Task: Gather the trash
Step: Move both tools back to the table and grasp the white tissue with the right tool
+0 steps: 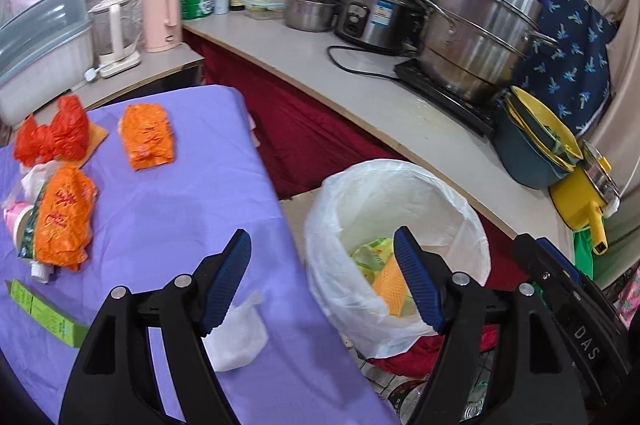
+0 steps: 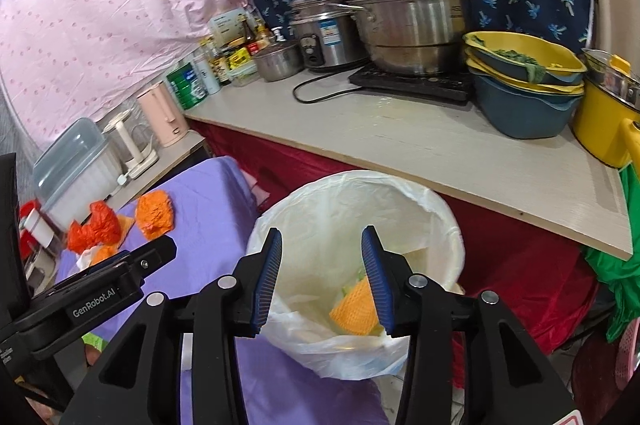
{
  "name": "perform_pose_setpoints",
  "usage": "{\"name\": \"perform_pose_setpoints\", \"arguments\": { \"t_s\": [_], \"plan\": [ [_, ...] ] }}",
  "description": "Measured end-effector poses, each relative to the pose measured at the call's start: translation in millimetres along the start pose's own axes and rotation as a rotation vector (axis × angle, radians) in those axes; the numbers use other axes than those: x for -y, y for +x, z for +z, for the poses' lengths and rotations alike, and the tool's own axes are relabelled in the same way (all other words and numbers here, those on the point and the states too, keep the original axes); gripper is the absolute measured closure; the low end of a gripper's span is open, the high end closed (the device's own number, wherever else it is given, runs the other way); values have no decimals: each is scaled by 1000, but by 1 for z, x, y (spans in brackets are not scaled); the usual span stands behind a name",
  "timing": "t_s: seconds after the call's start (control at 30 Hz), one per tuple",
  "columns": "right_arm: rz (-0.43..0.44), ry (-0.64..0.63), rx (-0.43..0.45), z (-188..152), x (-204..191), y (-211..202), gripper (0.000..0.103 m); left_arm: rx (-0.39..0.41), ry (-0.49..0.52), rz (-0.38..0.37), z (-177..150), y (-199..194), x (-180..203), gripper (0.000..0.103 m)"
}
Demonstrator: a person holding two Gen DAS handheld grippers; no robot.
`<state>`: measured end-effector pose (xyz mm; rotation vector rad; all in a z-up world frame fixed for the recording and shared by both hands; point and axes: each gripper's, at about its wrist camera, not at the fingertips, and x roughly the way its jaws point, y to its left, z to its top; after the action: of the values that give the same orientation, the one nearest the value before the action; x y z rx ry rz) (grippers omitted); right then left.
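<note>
1. Both grippers tilt downward: left gripper [image 1: 322, 279] spread wide, right gripper [image 2: 320, 275] half open, fingers empty.
2. Right gripper hangs over the bin [image 2: 440, 221]; wrappers [image 2: 356, 313] lie inside, partly hidden.
3. Orange bags [image 1: 148, 137] remain on the worktop [image 1: 180, 209].

Left gripper [image 1: 322, 279]: black moulded plastic frame, two arms with triangular cut-outs, a silver round-headed pivot screw on each link. Fingers [image 1: 224, 283] carried dark blue ribbed pads. Right gripper [image 2: 320, 281]: same build, same blue ribbed pads, four silver screws visible. In the left wrist view, at 4 o'clock, its black housing bore white lettering "DAS". At 9 o'clock in the right wrist view, the left unit's body read "GenRobot.AI".
</note>
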<state>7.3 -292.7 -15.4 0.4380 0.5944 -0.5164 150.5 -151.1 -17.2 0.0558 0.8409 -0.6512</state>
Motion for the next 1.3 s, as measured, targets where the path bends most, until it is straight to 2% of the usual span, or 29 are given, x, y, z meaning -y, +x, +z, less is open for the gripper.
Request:
{"name": "perform_pose_setpoints", "arguments": {
  "t_s": [0.47, 0.7, 0.97, 1.07, 1.1, 1.3],
  "plan": [
    [130, -130, -95, -40, -99, 19, 50, 4, -166, 205, -23, -42, -115, 30],
    [164, -173, -167, -67, -139, 42, 46, -31, -256, 325, -42, -58, -175, 30],
    [175, -200, -249, -97, -161, 76, 45, -76, -353, 392, -69, -59, -226, 29],
    [167, -208, -275, -105, -164, 89, 45, -94, -404, 410, -78, -55, -243, 20],
    [164, -210, -285, -107, -164, 93, 45, -98, -426, 413, -80, -53, -249, 20],
    [159, -207, -333, -119, -166, 116, 47, -138, -494, 419, -89, -37, -263, 20]
  ]
}}
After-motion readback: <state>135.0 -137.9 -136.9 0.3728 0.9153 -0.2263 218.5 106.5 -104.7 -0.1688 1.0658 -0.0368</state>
